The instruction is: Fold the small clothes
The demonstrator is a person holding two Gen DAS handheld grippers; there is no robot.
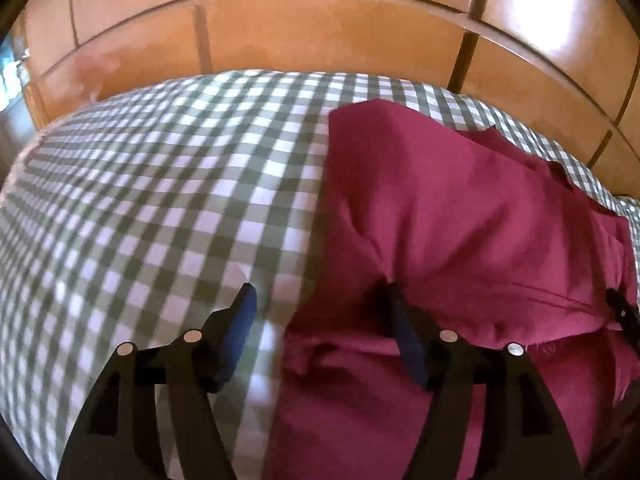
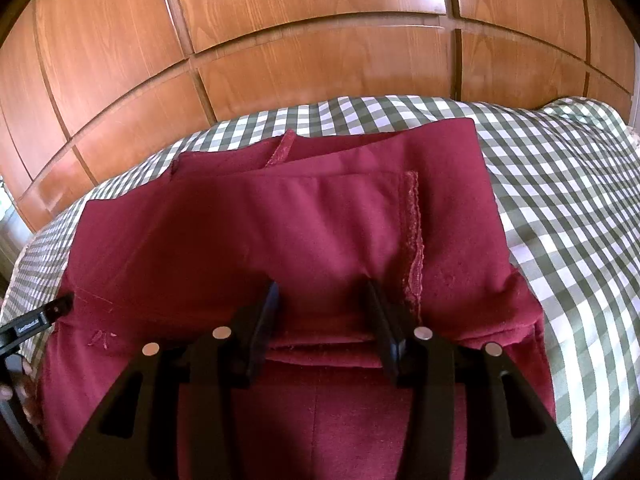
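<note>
A maroon garment (image 1: 460, 220) lies partly folded on a green-and-white checked bedspread (image 1: 160, 180). In the left wrist view my left gripper (image 1: 320, 304) stands open at the garment's left edge, one finger over the checks and the other over the maroon cloth. Nothing is pinched between them. In the right wrist view the garment (image 2: 280, 220) shows stacked layers and a frayed seam. My right gripper (image 2: 322, 292) sits low over its near folded edge, jaws apart, the cloth lying flat between them. A black fingertip (image 2: 60, 307) of the left gripper shows at the left edge.
Wooden wardrobe panels (image 2: 320, 60) rise right behind the bed. The checked bedspread (image 2: 560, 200) spreads out to the right of the garment. A person's hand (image 2: 12, 392) holds the left gripper at the lower left edge.
</note>
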